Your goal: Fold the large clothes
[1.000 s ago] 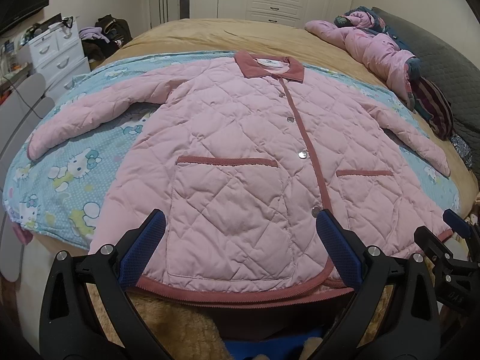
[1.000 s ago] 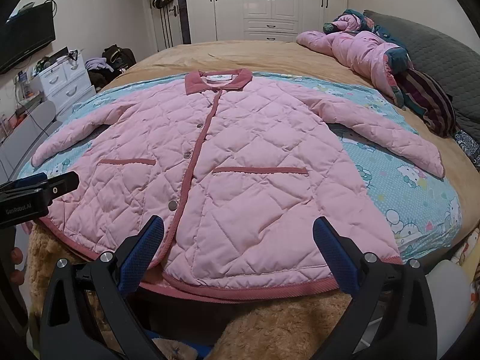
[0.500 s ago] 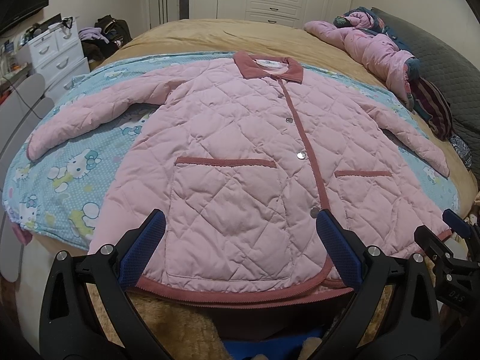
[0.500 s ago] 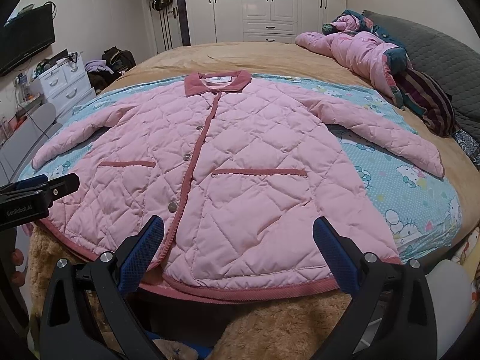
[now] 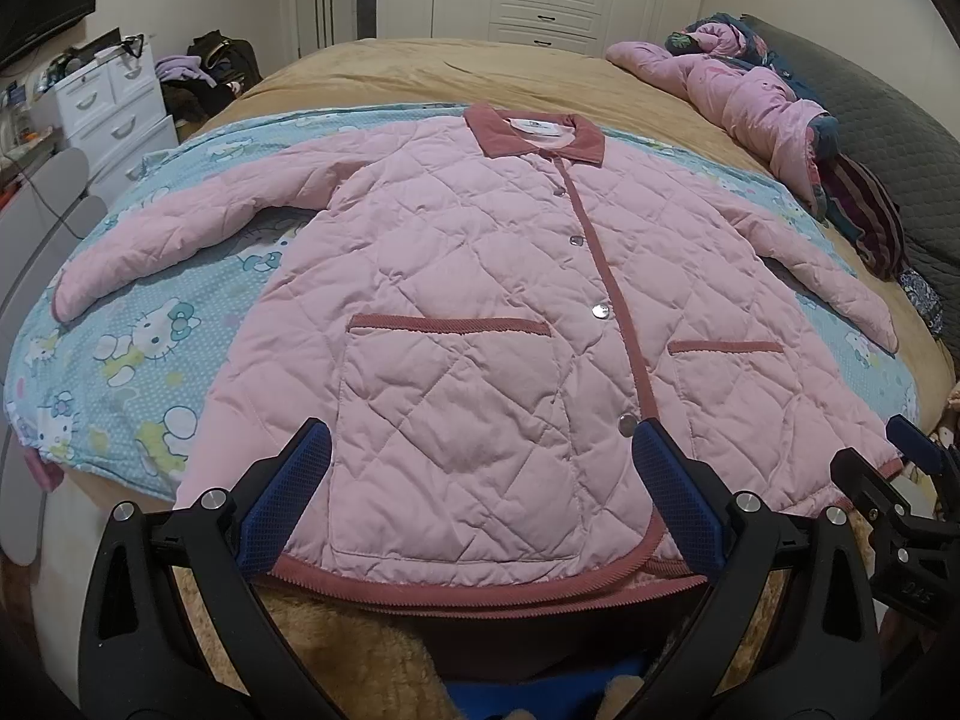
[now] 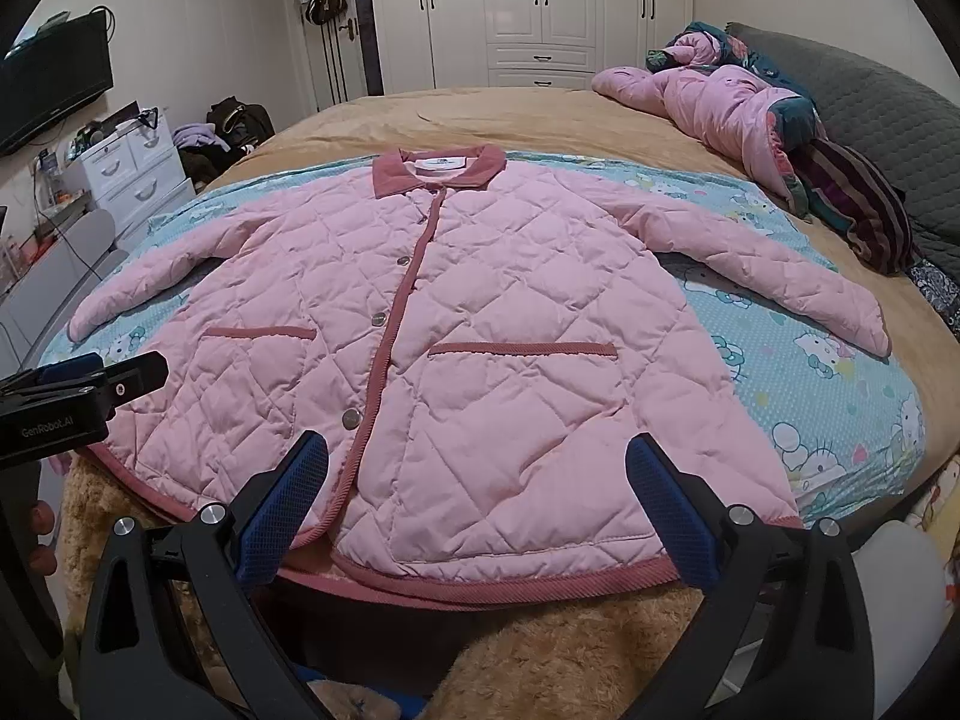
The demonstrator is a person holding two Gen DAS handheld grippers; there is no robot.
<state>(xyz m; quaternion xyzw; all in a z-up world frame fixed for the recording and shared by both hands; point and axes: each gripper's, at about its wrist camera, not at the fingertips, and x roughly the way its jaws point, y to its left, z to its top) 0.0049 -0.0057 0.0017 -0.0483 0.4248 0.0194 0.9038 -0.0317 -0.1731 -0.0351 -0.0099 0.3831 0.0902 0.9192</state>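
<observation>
In the left wrist view, the left gripper (image 5: 477, 480) hangs just above the near hem of a pink quilted jacket (image 5: 480, 324), its jaws spread wide and holding nothing. The jacket lies flat, front up and buttoned, on a light blue cartoon-print sheet (image 5: 132, 348) that covers the near part of a bed (image 5: 480, 69) with a tan blanket. Its darker pink collar (image 5: 536, 133) points to the far side, both sleeves reach out to left and right, and 2 trimmed pockets sit low on the front. The right gripper (image 5: 900, 474) shows at the right edge, near the jacket's right hem corner. A heap of pink clothing (image 5: 744, 102) lies far right on the bed.

In the right wrist view, the right gripper (image 6: 477, 483) hovers over the near hem of the jacket (image 6: 480, 324), jaws spread wide and empty. The left gripper (image 6: 84, 375) enters from the left edge, over the jacket's left hem; whether its jaws are parted cannot be told from here. A white drawer unit (image 6: 129, 171) stands far left beside the bed (image 6: 510, 114), and white wardrobes (image 6: 528, 6) fill the far wall.
</observation>
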